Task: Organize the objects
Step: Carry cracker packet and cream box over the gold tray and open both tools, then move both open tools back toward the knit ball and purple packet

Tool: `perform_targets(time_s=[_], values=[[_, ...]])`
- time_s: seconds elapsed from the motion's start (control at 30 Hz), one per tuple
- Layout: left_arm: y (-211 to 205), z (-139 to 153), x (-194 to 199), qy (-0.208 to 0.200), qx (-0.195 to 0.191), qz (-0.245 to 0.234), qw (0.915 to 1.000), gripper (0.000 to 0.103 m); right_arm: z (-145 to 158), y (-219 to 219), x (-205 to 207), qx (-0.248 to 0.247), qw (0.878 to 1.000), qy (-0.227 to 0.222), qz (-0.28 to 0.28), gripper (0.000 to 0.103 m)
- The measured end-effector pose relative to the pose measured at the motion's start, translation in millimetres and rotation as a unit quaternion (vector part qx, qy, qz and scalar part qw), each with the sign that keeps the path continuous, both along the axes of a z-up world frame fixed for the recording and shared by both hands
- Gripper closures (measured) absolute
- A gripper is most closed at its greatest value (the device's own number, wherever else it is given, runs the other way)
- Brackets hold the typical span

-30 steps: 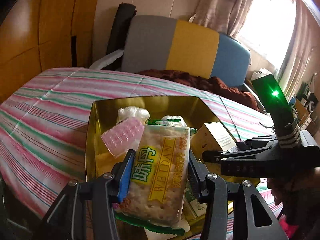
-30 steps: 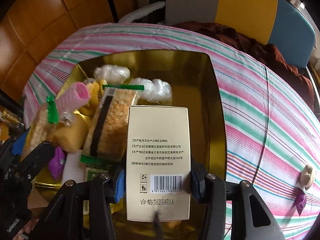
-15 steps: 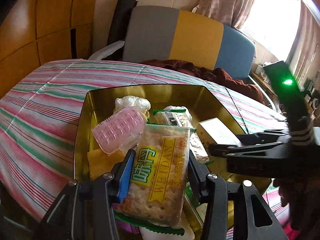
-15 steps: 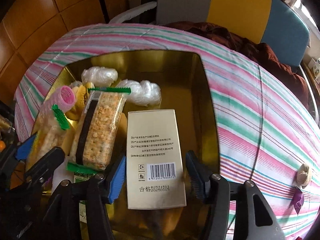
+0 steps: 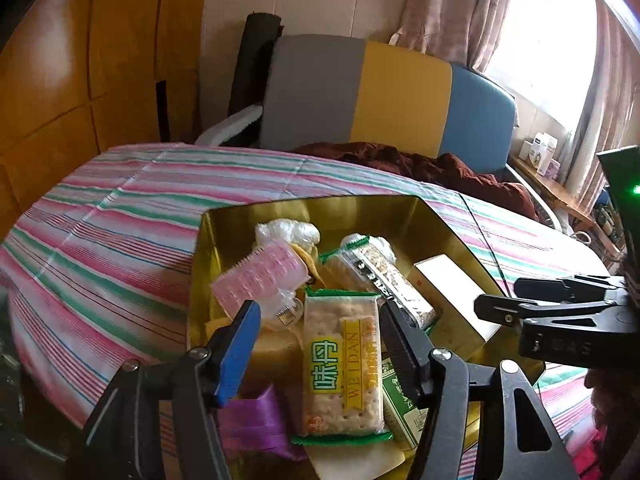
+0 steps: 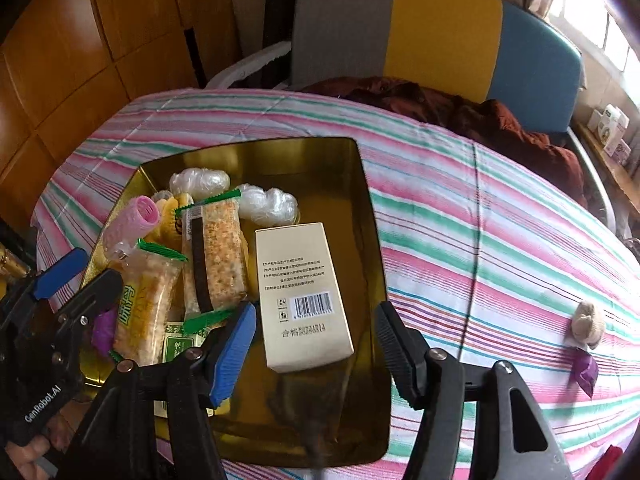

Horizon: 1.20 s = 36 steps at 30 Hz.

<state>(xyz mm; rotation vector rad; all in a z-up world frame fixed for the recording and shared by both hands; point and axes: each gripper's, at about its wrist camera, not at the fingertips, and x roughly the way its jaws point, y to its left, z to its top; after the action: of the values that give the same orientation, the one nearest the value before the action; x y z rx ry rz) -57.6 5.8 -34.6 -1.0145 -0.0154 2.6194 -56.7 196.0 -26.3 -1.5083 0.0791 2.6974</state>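
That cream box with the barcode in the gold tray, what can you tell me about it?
The cream box is a slim rectangular carton, apparently cardboard, printed with black Chinese text, small symbols and a barcode. It lies flat, printed face up, on the floor of the gold tray, right of the snack packets. The right gripper hovers over its near end, fingers opening and clear of its sides, so it lies released.

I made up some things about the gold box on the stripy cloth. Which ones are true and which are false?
1. The cream carton lies inside the gold tray. True.
2. The pink hair roller sits outside the tray on the striped cloth. False: it is in the tray.
3. The right gripper squeezes the carton. False: its jaws are opening, clear of it.
4. The cracker packet lies between the left gripper fingers, unpinched. True.
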Motion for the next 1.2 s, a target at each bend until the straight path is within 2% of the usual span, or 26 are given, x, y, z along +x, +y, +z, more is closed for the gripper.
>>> perform_targets(time_s=[0.3, 0.5, 0.8, 0.93, 1.2], values=[[4, 26, 18, 0.047, -0.009, -0.012, 0.9988, 0.020, 11, -6, 22, 0.022, 0.999, 0.040, -0.004, 0.029], [12, 32, 26, 0.058, -0.017, -0.023, 0.9979, 0.017, 12, -2, 33, 0.028, 0.998, 0.058, -0.009, 0.023], [27, 36, 35, 0.063, -0.031, -0.047, 0.9965, 0.012, 13, 21, 44, 0.034, 0.997, 0.064, -0.033, 0.023], [37, 39, 42, 0.070, -0.038, -0.066, 0.9946, 0.011, 10, 39, 49, 0.038, 0.996, 0.057, -0.049, 0.019], [58, 41, 49, 0.073, -0.048, -0.096, 0.9915, 0.010, 10, 89, 59, 0.039, 0.993, 0.044, -0.100, 0.019]])
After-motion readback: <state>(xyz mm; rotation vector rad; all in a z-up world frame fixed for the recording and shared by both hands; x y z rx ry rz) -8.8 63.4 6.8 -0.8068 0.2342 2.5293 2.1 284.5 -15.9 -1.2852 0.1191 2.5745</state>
